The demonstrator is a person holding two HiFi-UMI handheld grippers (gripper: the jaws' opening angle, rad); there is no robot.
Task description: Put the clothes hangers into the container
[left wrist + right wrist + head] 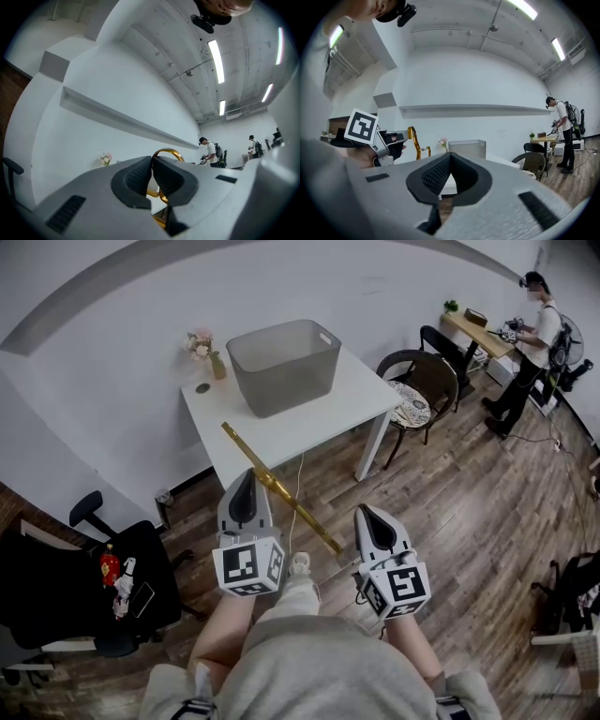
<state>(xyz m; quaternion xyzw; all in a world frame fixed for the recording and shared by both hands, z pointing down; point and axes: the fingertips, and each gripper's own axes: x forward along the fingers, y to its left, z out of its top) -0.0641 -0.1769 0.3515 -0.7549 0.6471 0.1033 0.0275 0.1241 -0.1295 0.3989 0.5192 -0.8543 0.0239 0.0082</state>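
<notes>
A gold clothes hanger (281, 488) slants across the head view, from over the white table's front edge down past my knees. My left gripper (246, 478) is shut on it near its middle. In the left gripper view the jaws (152, 160) are closed and the gold hook (169, 152) curves up behind them. My right gripper (365, 513) hangs shut and empty to the right, apart from the hanger; its closed jaws (450, 157) show nothing between them. The grey container (282, 364) stands open-topped on the white table (309, 423), also visible as the container (467, 146) ahead.
A small vase of flowers (206, 351) stands at the table's far left corner. A dark round chair (420, 381) sits to the right of the table, a black office chair (89, 587) at the left. A person (527, 343) stands at a far desk.
</notes>
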